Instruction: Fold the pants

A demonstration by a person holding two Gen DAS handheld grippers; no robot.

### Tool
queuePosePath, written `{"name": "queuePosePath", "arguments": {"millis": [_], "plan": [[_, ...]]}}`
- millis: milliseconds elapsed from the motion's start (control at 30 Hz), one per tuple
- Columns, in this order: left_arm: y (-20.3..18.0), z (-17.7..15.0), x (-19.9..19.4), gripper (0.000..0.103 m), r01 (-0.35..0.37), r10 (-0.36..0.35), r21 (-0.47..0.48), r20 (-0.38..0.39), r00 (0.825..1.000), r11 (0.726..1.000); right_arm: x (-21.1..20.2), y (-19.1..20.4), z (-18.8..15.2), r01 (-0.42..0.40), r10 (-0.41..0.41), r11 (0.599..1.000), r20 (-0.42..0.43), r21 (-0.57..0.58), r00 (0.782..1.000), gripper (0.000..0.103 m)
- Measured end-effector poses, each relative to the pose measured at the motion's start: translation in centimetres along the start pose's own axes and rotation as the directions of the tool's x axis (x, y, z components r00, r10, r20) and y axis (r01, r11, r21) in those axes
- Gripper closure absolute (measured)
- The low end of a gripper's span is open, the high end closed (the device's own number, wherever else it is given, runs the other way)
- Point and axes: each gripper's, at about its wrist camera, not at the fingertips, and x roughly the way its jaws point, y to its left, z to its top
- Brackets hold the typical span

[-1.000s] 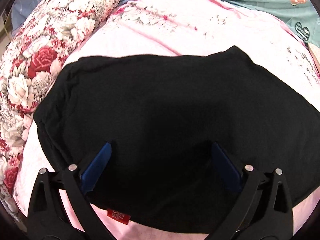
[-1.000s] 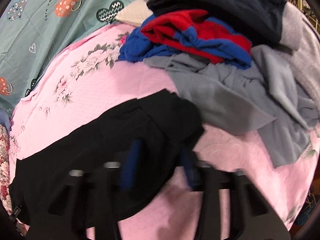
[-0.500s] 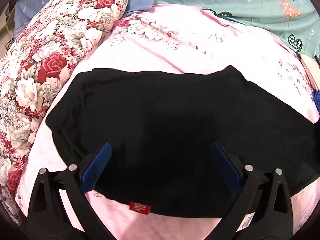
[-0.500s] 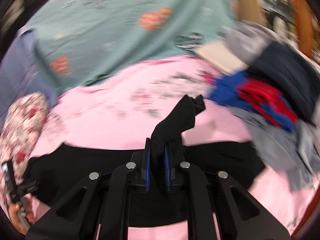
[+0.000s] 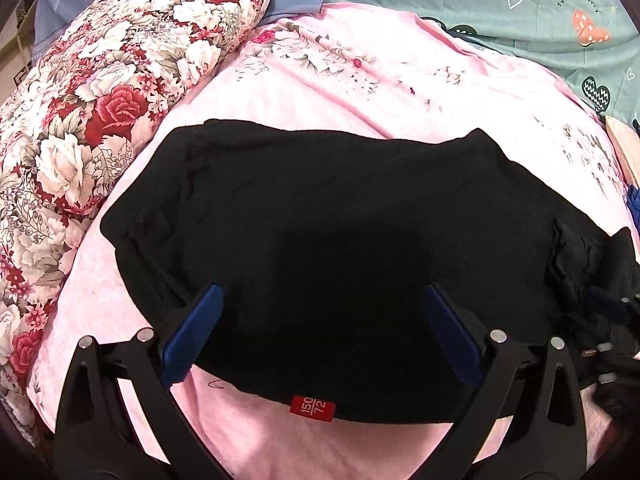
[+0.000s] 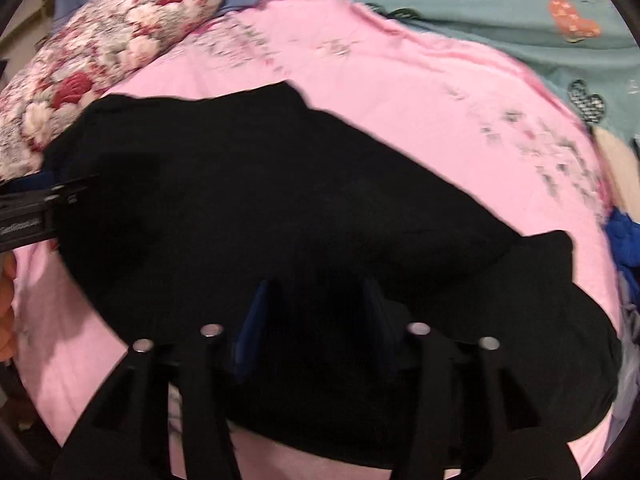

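The black pants [image 5: 320, 220] lie folded on the pink floral sheet [image 5: 380, 72], with a red size tag [image 5: 313, 408] at the near edge. My left gripper [image 5: 320, 320] is open and hovers over the near edge of the pants, holding nothing. In the right wrist view the pants [image 6: 260, 200] fill the middle, one layer laid over another. My right gripper [image 6: 316, 304] is open just above the black cloth. It also shows at the right edge of the left wrist view [image 5: 612, 320]. The left gripper shows at the left edge of the right wrist view [image 6: 40, 208].
A red and white floral pillow [image 5: 100, 100] lies along the left. A teal blanket [image 5: 520, 4] with hearts lies at the back. A blue garment [image 6: 624, 240] lies at the right edge of the sheet.
My right gripper carried the pant leg end leftward over the rest of the pants, then opened and let it go. My left gripper drew back a little and stayed open.
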Motion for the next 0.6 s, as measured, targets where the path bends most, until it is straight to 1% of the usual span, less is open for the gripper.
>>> {"name": "queuePosePath", "arguments": {"millis": [67, 133, 167, 200, 233, 267, 300, 333, 367, 400, 433, 500, 533, 567, 600], "plan": [[-0.2, 0.1, 0.0, 0.002, 0.003, -0.003, 0.001, -0.002, 1.000, 1.000, -1.9, -1.8, 0.2, -0.097, 0.094, 0.993, 0.043, 0.064, 0.995, 0.052], [-0.7, 0.4, -0.2, 0.002, 0.013, -0.013, 0.010, 0.007, 1.000, 1.000, -4.5, -4.8, 0.1, -0.218, 0.200, 0.963, 0.127, 0.157, 0.972, 0.052], [-1.3, 0.5, -0.4, 0.002, 0.021, -0.021, 0.023, 0.012, 1.000, 1.000, -6.4, -7.1, -0.2, -0.238, 0.198, 0.945, 0.188, 0.225, 0.962, 0.052], [-1.8, 0.7, -0.5, 0.002, 0.029, -0.030, 0.033, 0.016, 0.999, 0.999, -7.8, -9.2, -0.8, -0.232, 0.171, 0.933, 0.229, 0.274, 0.958, 0.052], [-2.4, 0.8, -0.7, 0.002, 0.043, -0.044, 0.049, 0.022, 0.999, 0.998, -9.7, -12.0, -1.8, -0.162, 0.075, 0.926, 0.253, 0.340, 0.964, 0.052], [-3.4, 1.0, -0.9, 0.002, 0.055, -0.057, 0.072, 0.027, 0.998, 0.996, -10.7, -14.0, -2.5, -0.089, -0.013, 0.915, 0.250, 0.393, 0.968, 0.052], [-4.0, 1.1, -1.0, 0.002, 0.060, -0.063, 0.088, 0.030, 0.998, 0.994, -11.7, -16.1, -3.6, -0.014, -0.101, 0.890, 0.228, 0.455, 0.968, 0.052], [-4.7, 1.2, -1.2, 0.002, 0.065, -0.069, 0.103, 0.033, 0.997, 0.993, -12.5, -18.4, -4.9, 0.051, -0.177, 0.853, 0.196, 0.519, 0.964, 0.052], [-5.4, 1.3, -1.2, 0.002, 0.070, -0.074, 0.116, 0.034, 0.997, 0.991, -13.5, -21.0, -6.7, 0.117, -0.255, 0.797, 0.155, 0.592, 0.955, 0.052], [-6.2, 1.3, -1.3, 0.002, 0.075, -0.080, 0.129, 0.033, 0.996, 0.989, -14.5, -23.3, -8.6, 0.186, -0.330, 0.732, 0.101, 0.656, 0.939, 0.052], [-6.6, 1.3, -1.3, 0.002, 0.077, -0.082, 0.135, 0.032, 0.996, 0.988, -15.3, -25.3, -10.6, 0.239, -0.385, 0.664, 0.050, 0.708, 0.922, 0.052], [-7.4, 1.4, -1.1, 0.002, 0.080, -0.084, 0.138, 0.028, 0.996, 0.987, -16.3, -28.0, -13.8, 0.259, -0.423, 0.557, 0.001, 0.789, 0.906, 0.052], [-7.7, 1.4, -1.0, 0.002, 0.080, -0.084, 0.136, 0.023, 0.996, 0.987, -16.5, -29.1, -15.2, 0.253, -0.426, 0.512, -0.013, 0.821, 0.905, 0.052], [-7.8, 1.3, -0.9, 0.002, 0.079, -0.082, 0.133, 0.019, 0.996, 0.988, -16.6, -30.3, -16.7, 0.238, -0.415, 0.468, -0.026, 0.851, 0.910, 0.052], [-8.0, 1.3, -0.8, 0.002, 0.077, -0.079, 0.129, 0.012, 0.997, 0.989, -16.5, -30.7, -17.8, 0.224, -0.405, 0.451, -0.026, 0.864, 0.914, 0.052]]}}
